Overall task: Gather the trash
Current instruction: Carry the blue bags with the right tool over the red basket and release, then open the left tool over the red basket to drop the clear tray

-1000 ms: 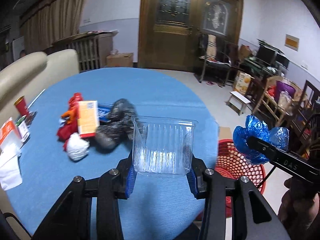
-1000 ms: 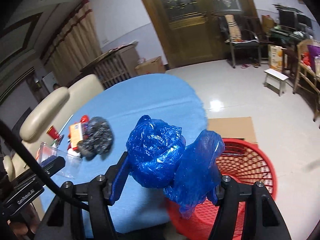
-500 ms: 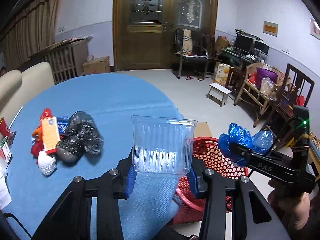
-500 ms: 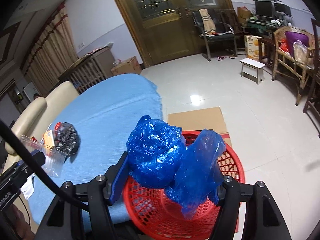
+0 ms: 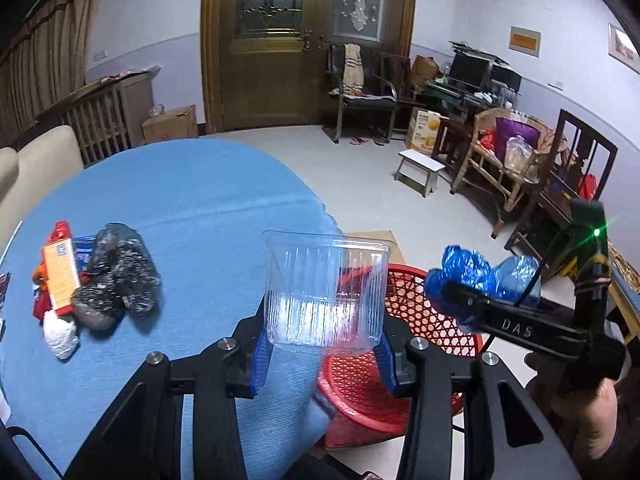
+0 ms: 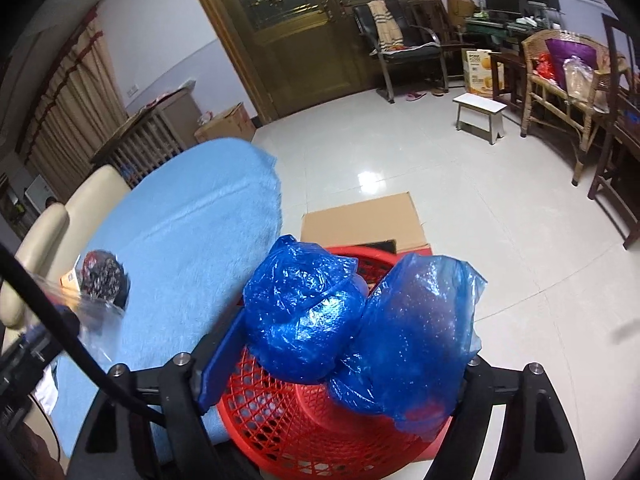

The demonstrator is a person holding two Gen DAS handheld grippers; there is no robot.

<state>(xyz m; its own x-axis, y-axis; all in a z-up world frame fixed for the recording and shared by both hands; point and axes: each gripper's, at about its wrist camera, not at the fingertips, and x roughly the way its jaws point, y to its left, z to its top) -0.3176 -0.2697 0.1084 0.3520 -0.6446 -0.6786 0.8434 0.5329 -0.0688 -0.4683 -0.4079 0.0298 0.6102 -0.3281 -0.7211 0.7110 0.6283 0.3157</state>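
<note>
My left gripper (image 5: 323,364) is shut on a clear plastic container (image 5: 325,289), held at the blue table's right edge, partly over the red mesh basket (image 5: 412,316). My right gripper (image 6: 340,376) is shut on a crumpled blue plastic bag (image 6: 352,324) and holds it directly above the red basket (image 6: 320,420). The right gripper with the blue bag (image 5: 480,276) also shows in the left wrist view, over the basket's far side. A pile of trash lies on the table at the left: a black crumpled bag (image 5: 116,276), an orange carton (image 5: 60,272), a white wad (image 5: 60,334).
The round table has a blue cloth (image 5: 192,216). The basket stands on the floor next to a flat cardboard sheet (image 6: 360,220). A beige chair (image 6: 60,224) is behind the table. A small white stool (image 5: 420,166), wicker chair (image 5: 508,160) and dark chairs stand across the room.
Both grippers have swung right, away from the table pile. The red basket has come under the blue bag, and the clear container now reaches over the basket's near edge.
</note>
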